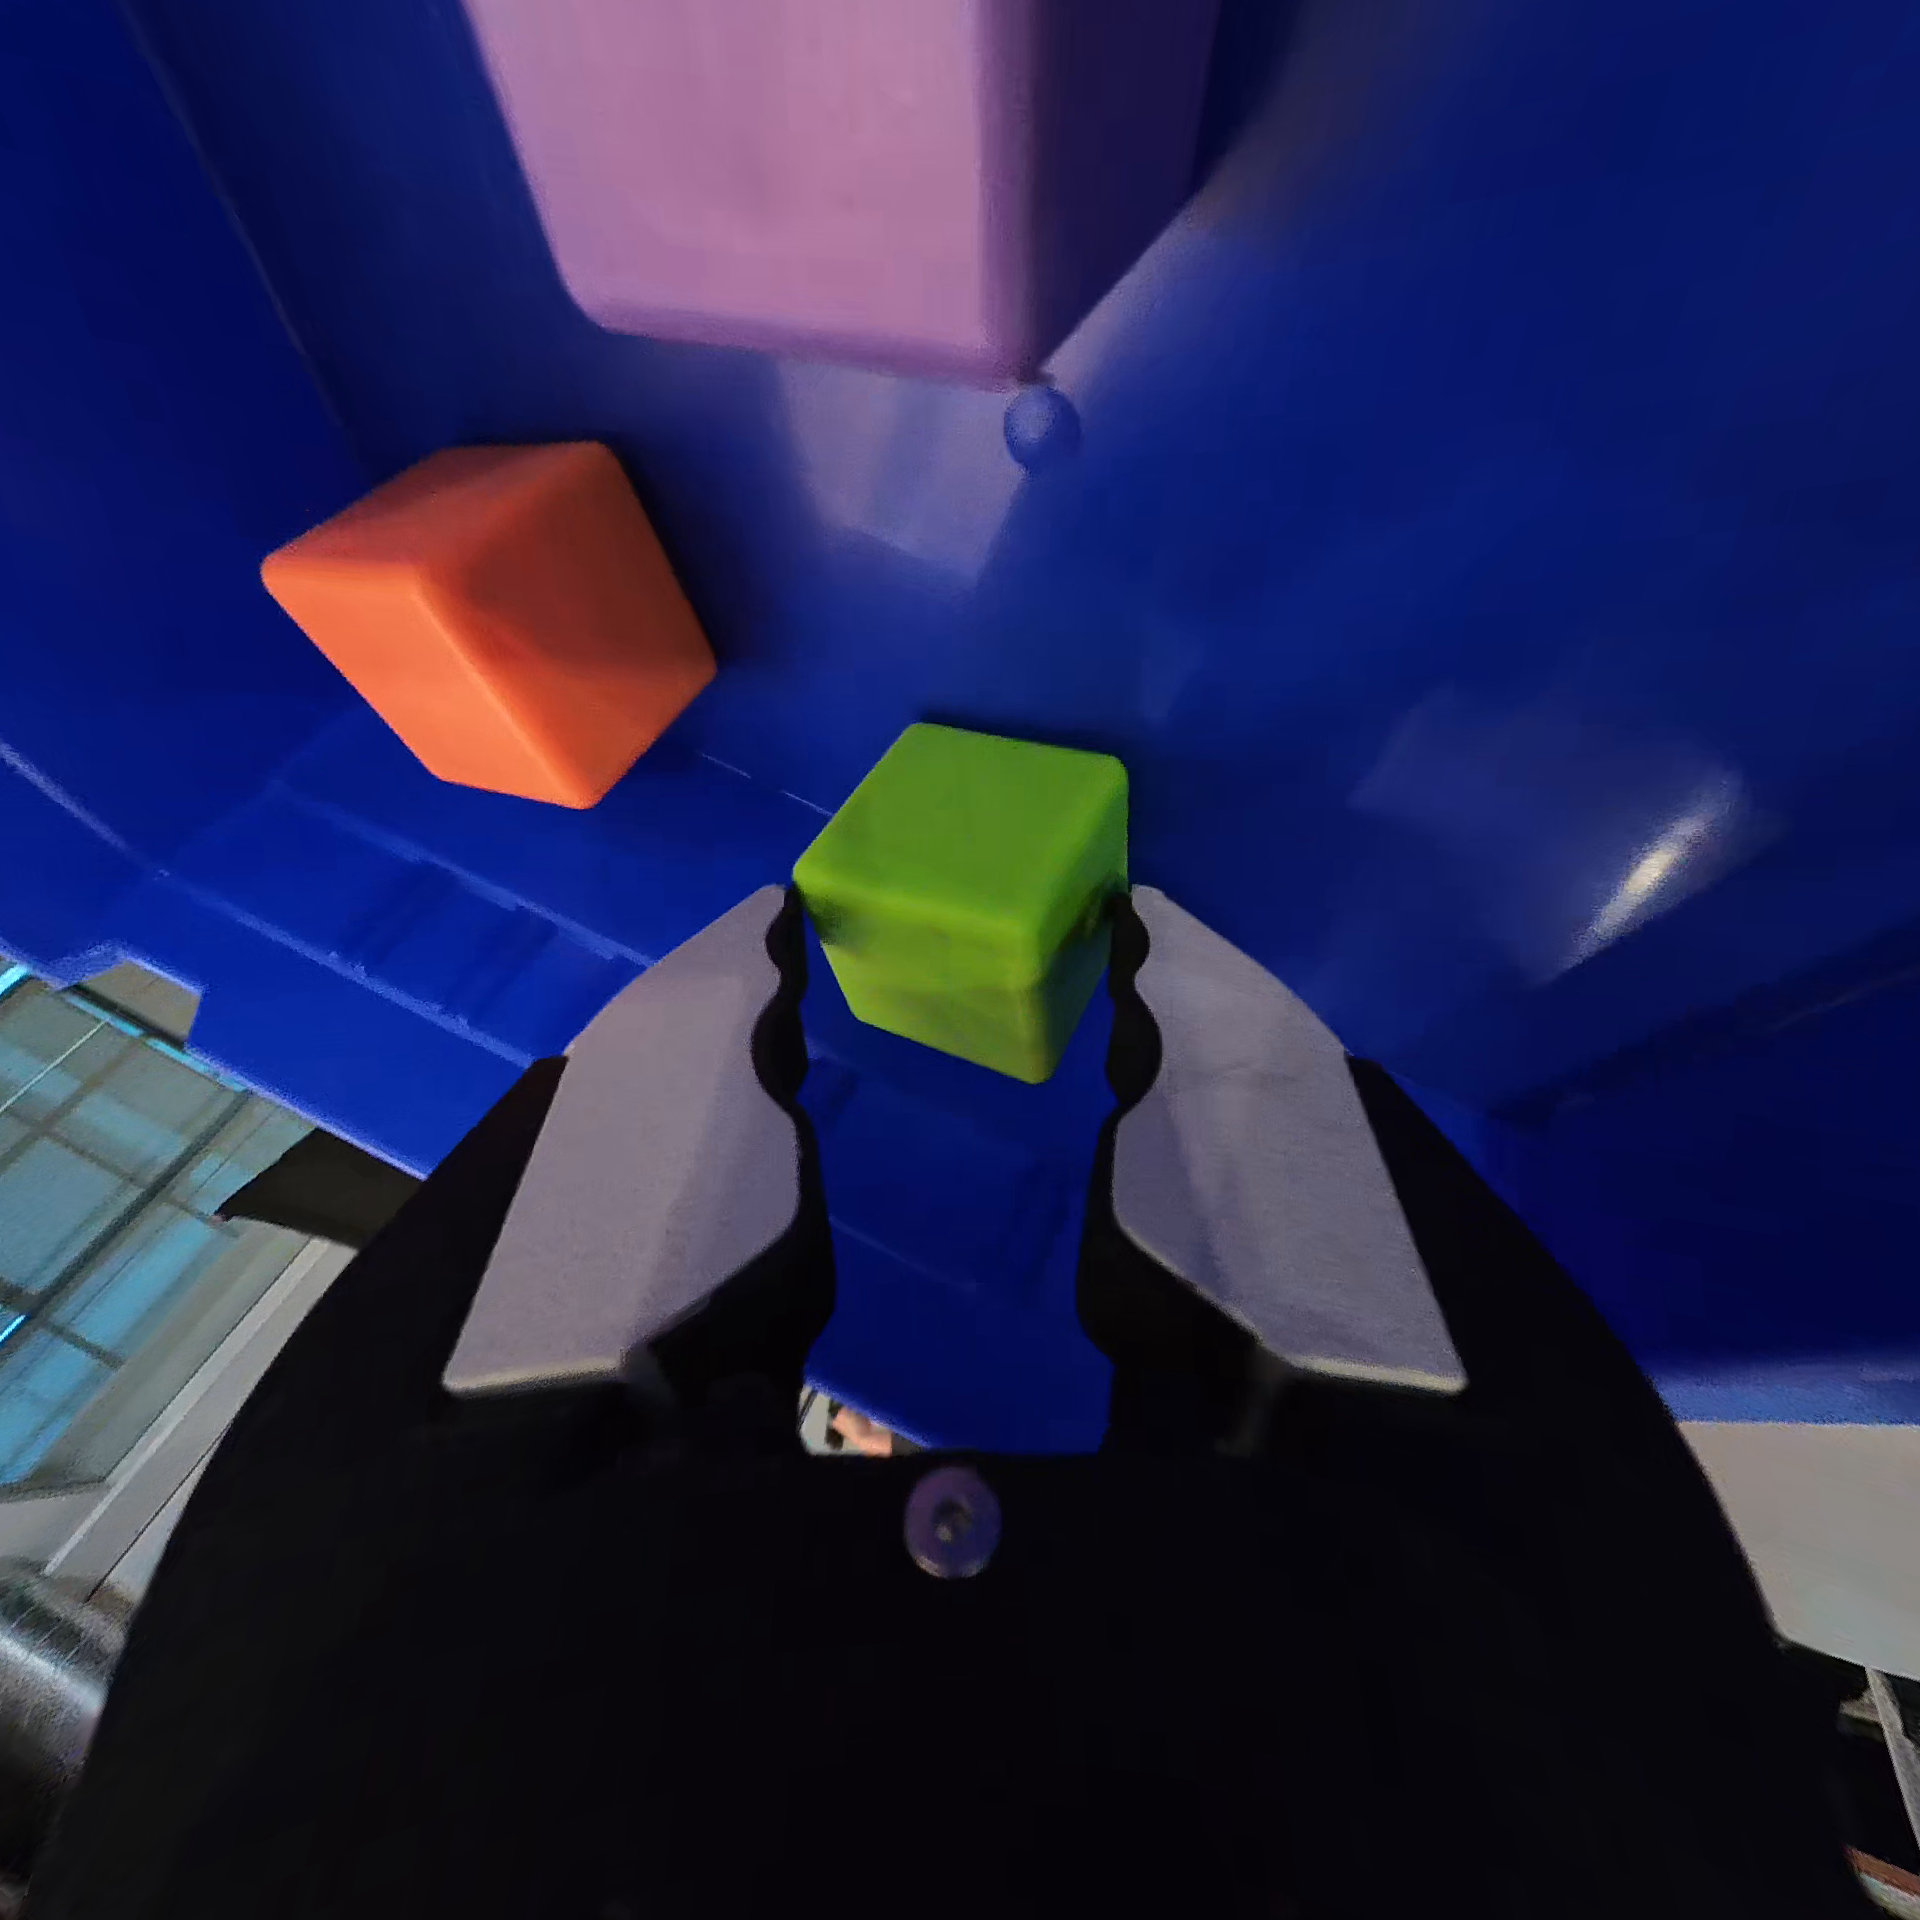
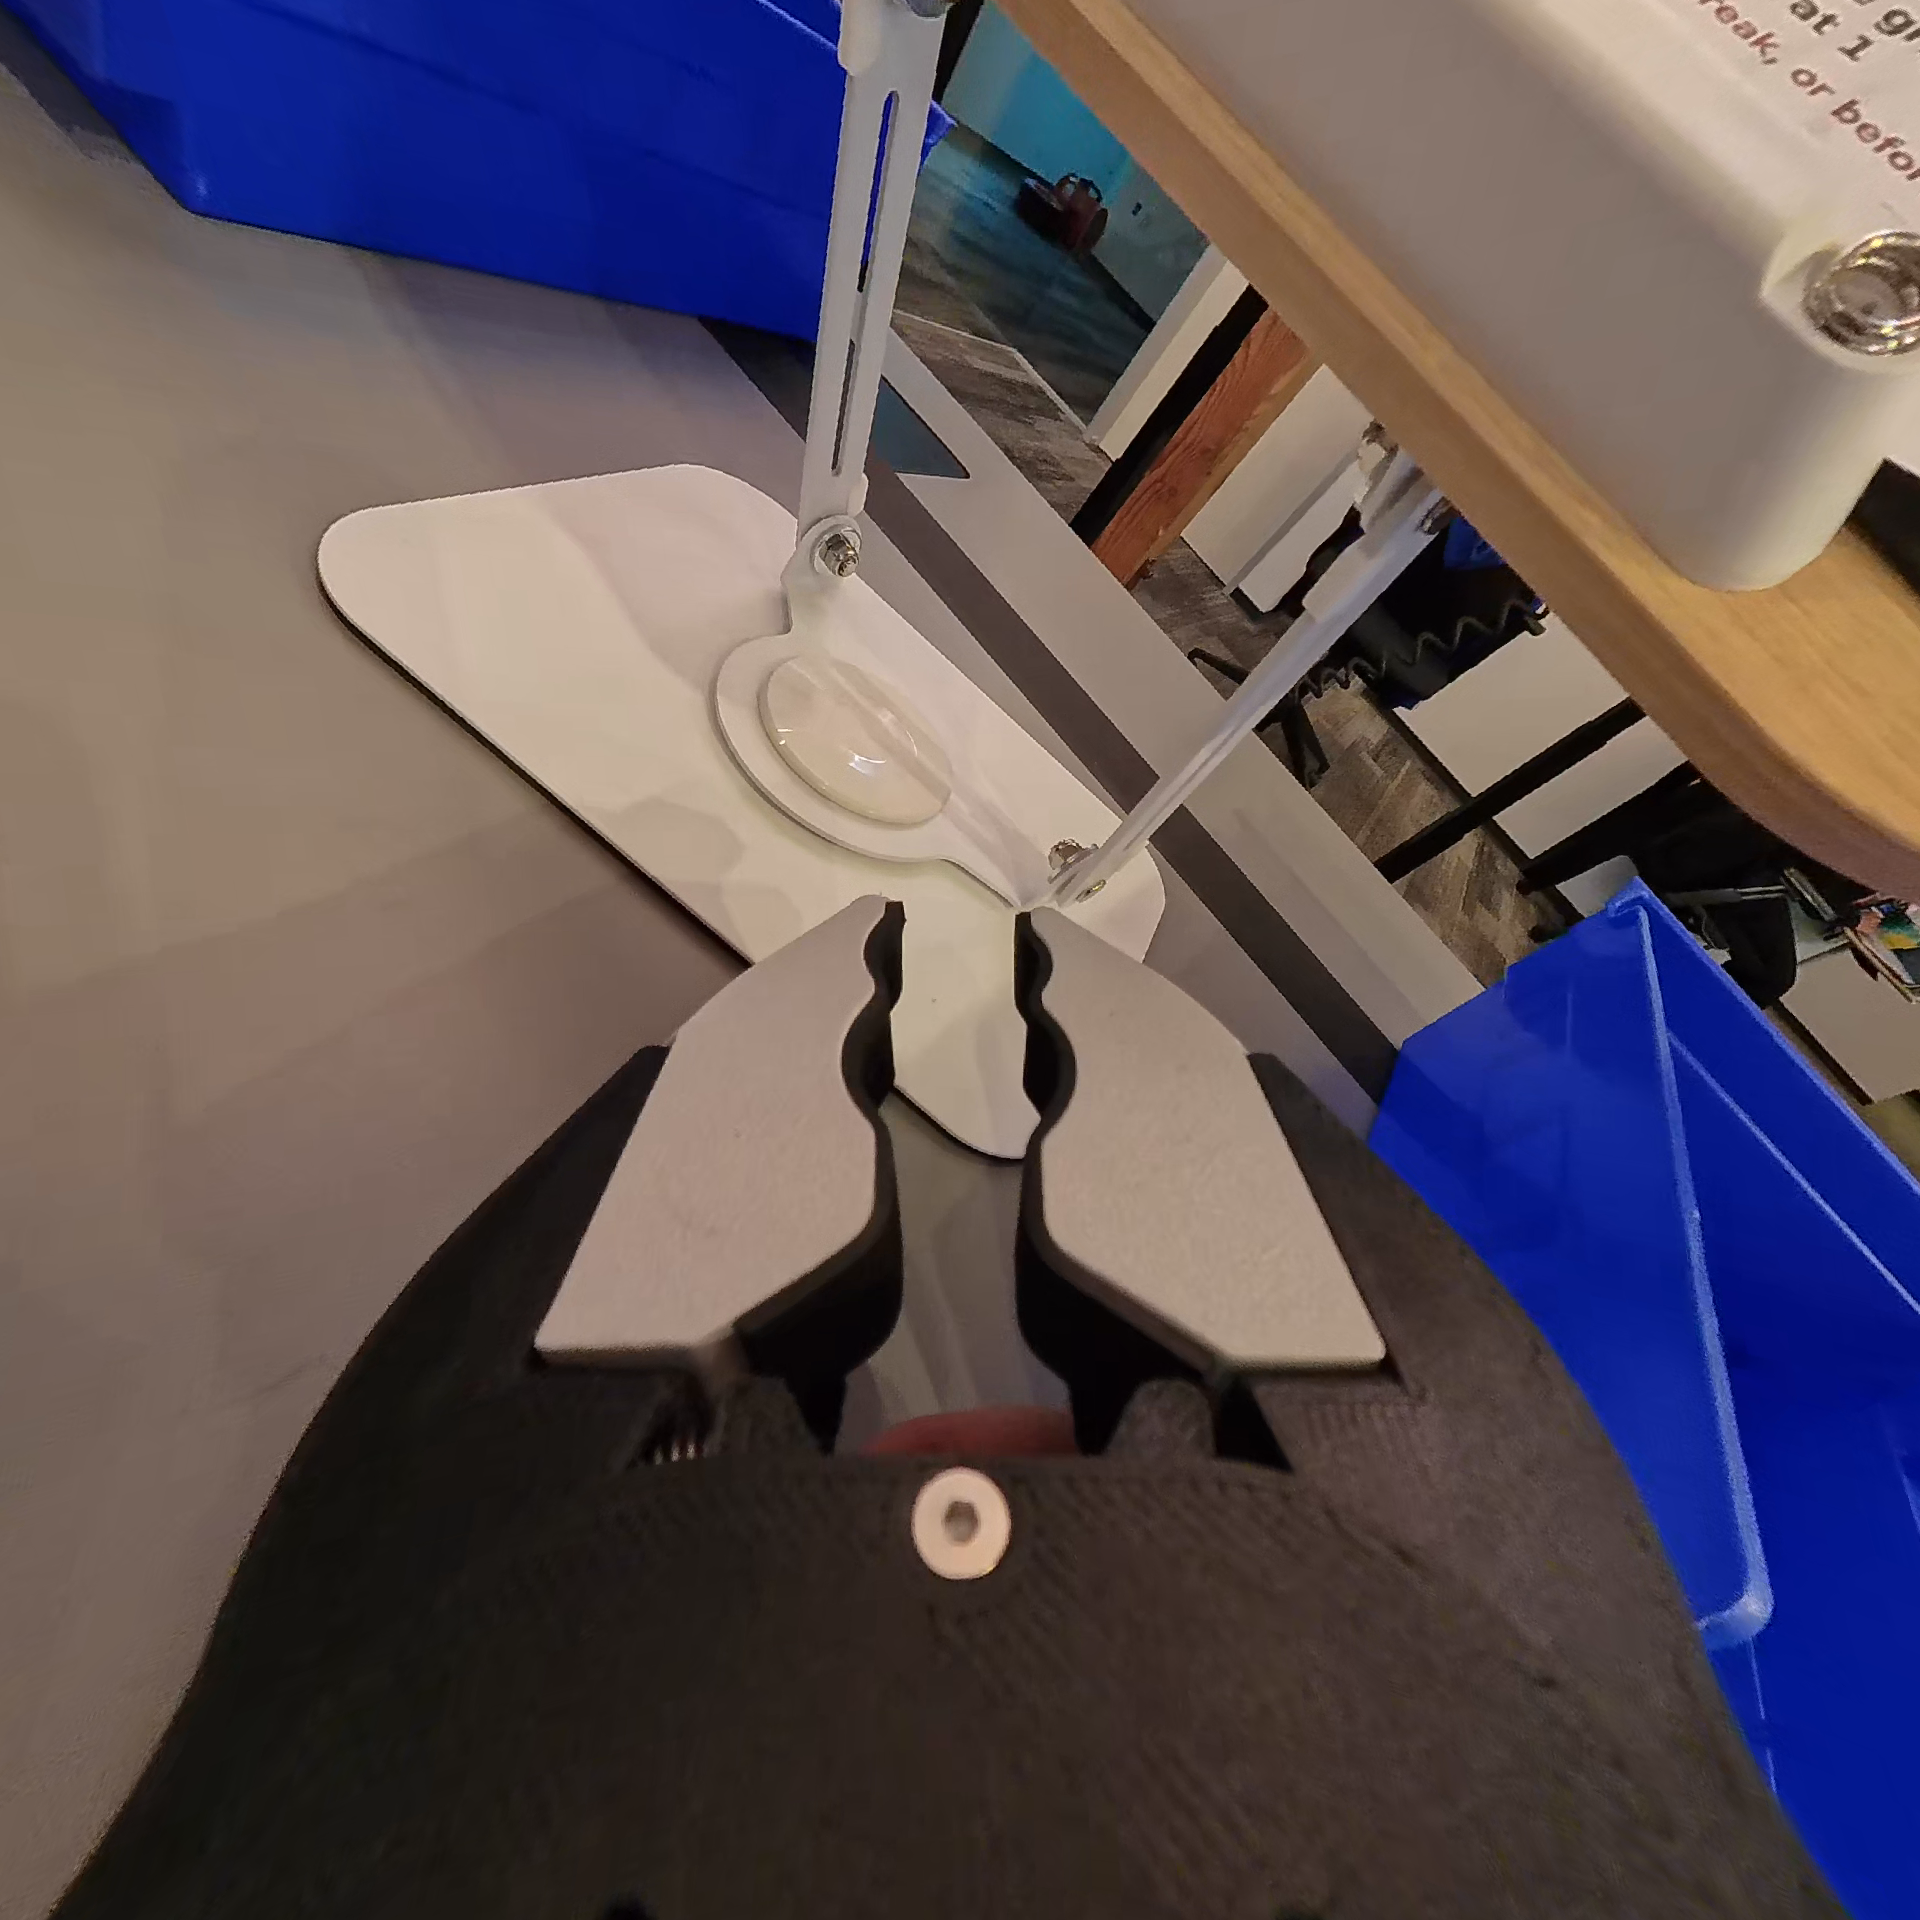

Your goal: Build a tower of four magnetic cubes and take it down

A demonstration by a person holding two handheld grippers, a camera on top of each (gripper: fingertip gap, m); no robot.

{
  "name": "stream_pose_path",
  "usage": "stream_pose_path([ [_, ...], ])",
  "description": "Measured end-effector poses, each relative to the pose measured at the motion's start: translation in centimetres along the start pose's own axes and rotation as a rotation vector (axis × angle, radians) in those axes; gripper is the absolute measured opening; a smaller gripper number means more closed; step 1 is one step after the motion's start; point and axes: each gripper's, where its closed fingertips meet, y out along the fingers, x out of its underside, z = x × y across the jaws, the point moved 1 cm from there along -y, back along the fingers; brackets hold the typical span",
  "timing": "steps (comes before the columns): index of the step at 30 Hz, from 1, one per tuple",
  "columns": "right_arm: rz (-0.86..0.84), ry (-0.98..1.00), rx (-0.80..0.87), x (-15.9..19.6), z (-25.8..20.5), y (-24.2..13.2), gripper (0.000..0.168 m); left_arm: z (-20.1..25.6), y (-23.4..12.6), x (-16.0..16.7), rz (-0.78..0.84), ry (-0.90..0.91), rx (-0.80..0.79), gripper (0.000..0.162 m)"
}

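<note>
Reaching into a blue bin (image 1: 1455,520), the left claw (image 1: 961,914) is seen w/ both tips pressed on a green cube (image 1: 966,883), which is grasped. An orange cube (image 1: 488,623) lies at 10 o'clock from it, apart; a purple cube (image 1: 810,177), blurred, sits at 12 o'clock. The right claw (image 2: 961,925) is held nearly closed, empty, above a white stand base (image 2: 582,634) on a grey table (image 2: 260,935); another blue bin (image 2: 1714,1247) is seen at 3 o'clock.
</note>
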Motion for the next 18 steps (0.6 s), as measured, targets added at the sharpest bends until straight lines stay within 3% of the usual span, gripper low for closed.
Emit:
stream_pose_path([
  [12,-0.006,-0.009,-0.006,0.1,-0.1,0.1,0.021,0.4,0.9,-0.4,0.028,0.031,0.105,0.054],
  [15,-0.007,-0.005,-0.006,0.1,-0.1,0.1,0.021,1.1,-0.8,-0.1,0.097,0.006,0.079,0.053],
  [18,-0.007,-0.002,-0.005,0.1,-0.1,0.1,0.021,2.6,-4.7,0.4,0.242,-0.059,0.046,0.053],
])
